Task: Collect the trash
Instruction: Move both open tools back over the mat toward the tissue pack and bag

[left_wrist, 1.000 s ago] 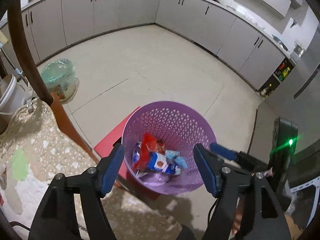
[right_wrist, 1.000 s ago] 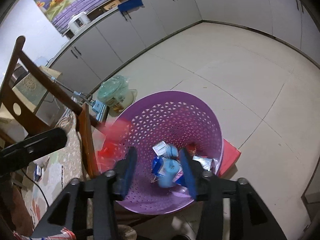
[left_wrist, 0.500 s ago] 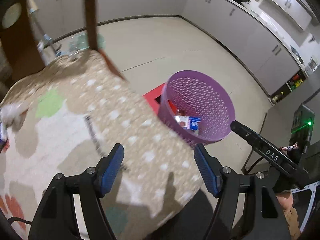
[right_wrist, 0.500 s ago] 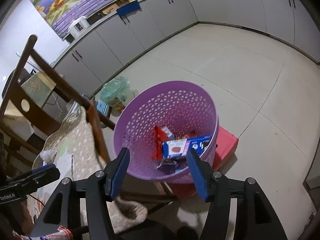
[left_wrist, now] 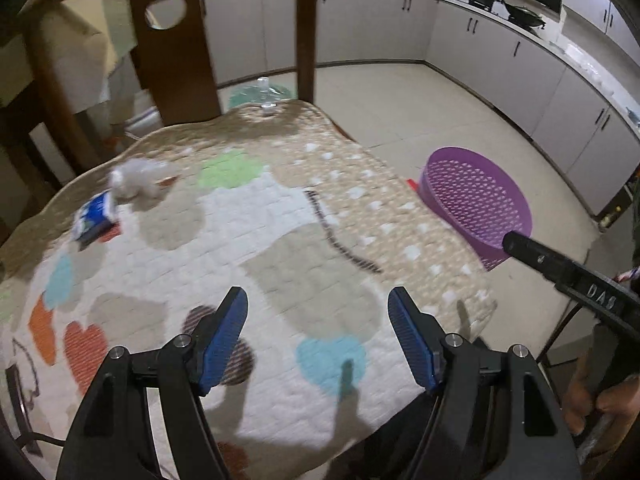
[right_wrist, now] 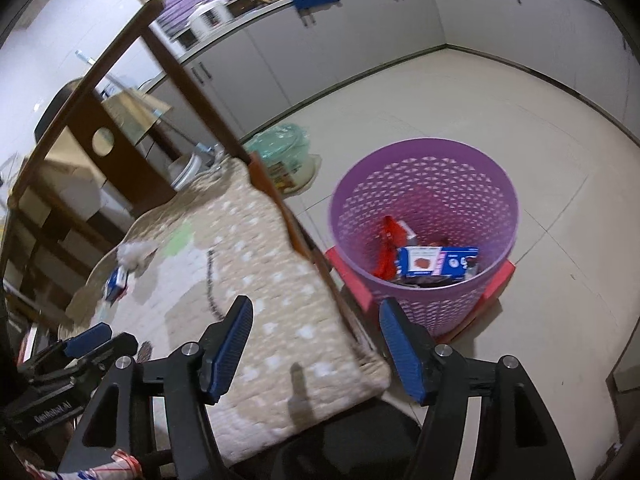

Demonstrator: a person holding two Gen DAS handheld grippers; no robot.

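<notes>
A purple mesh basket [right_wrist: 424, 232] stands on the floor on a red mat; it holds a blue box [right_wrist: 438, 261] and red wrappers. It also shows in the left wrist view [left_wrist: 476, 204]. On the quilted seat cover [left_wrist: 280, 248] lie a crumpled white tissue [left_wrist: 138, 174] and a blue-white packet [left_wrist: 94, 218], also seen in the right wrist view as the tissue [right_wrist: 132, 254] and the packet [right_wrist: 116, 280]. My left gripper [left_wrist: 318, 340] is open and empty above the cover's near part. My right gripper [right_wrist: 316, 354] is open and empty over the cover's edge, short of the basket.
A wooden chair back [left_wrist: 172, 40] rises behind the cover. A green plastic bag [right_wrist: 282, 148] sits on the floor past the chair. Grey cabinets [left_wrist: 520, 68] line the walls around a tiled floor [right_wrist: 520, 128]. The right gripper's body [left_wrist: 572, 280] crosses the left view's right side.
Both grippers have drawn back from over the basket toward the cover. The left one swung left and now faces the tissue and packet. Both stayed open.
</notes>
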